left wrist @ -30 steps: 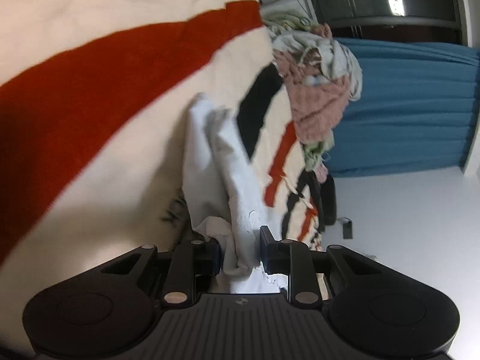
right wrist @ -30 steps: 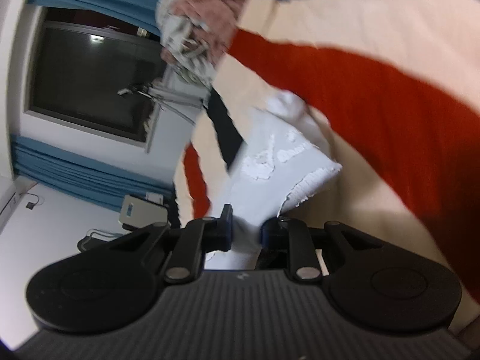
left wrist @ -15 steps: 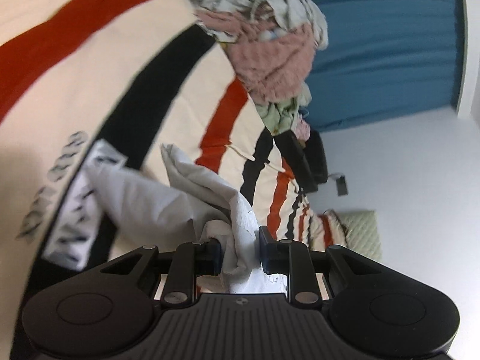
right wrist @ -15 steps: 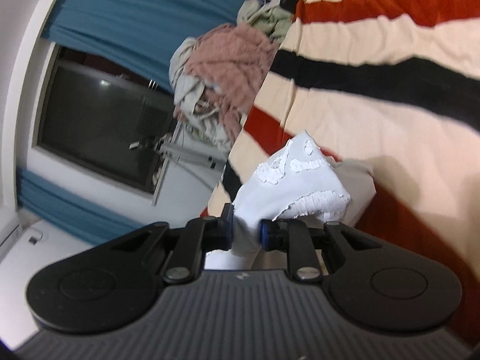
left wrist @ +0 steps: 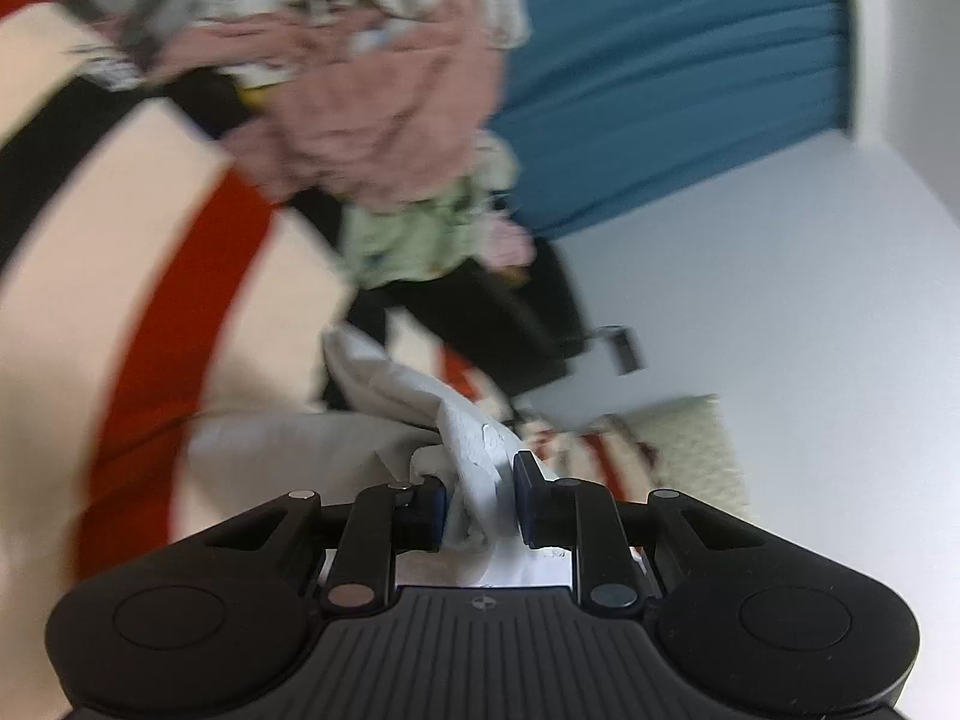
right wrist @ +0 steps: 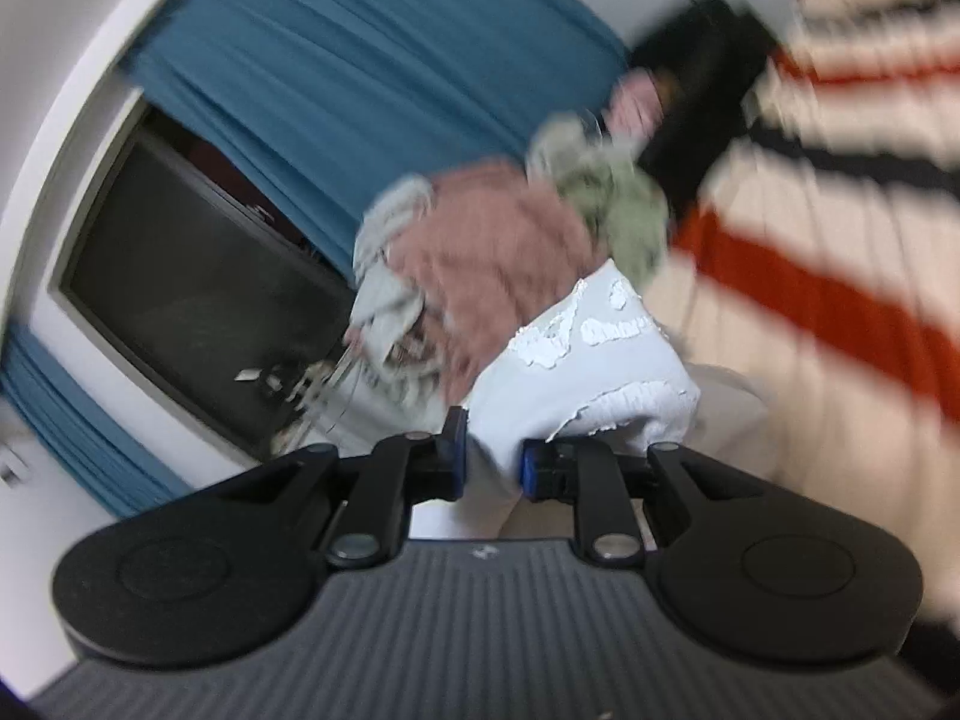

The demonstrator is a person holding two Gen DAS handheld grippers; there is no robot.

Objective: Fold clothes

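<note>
A pale grey-white garment (left wrist: pixel 420 402) with raised white lettering (right wrist: pixel 588 336) is held up off the striped bed cover. My left gripper (left wrist: pixel 480 507) is shut on a bunched fold of it, with cloth trailing forward and to the left. In the right wrist view my right gripper (right wrist: pixel 492 468) is shut on another edge of the same garment, whose printed face rises just beyond the fingers. Both views are blurred by motion.
The bed cover (left wrist: pixel 120 252) is cream with red and black stripes. A heap of clothes, pink (left wrist: pixel 384 114), green (right wrist: pixel 606 204) and black, lies at its far side. Blue curtains (left wrist: pixel 660 60), a dark window (right wrist: pixel 180 294) and a white wall stand behind.
Both grippers have lifted and tilted up with the garment. The bed cover has dropped out of the centre of both views, and the clothes heap and curtains now fill them.
</note>
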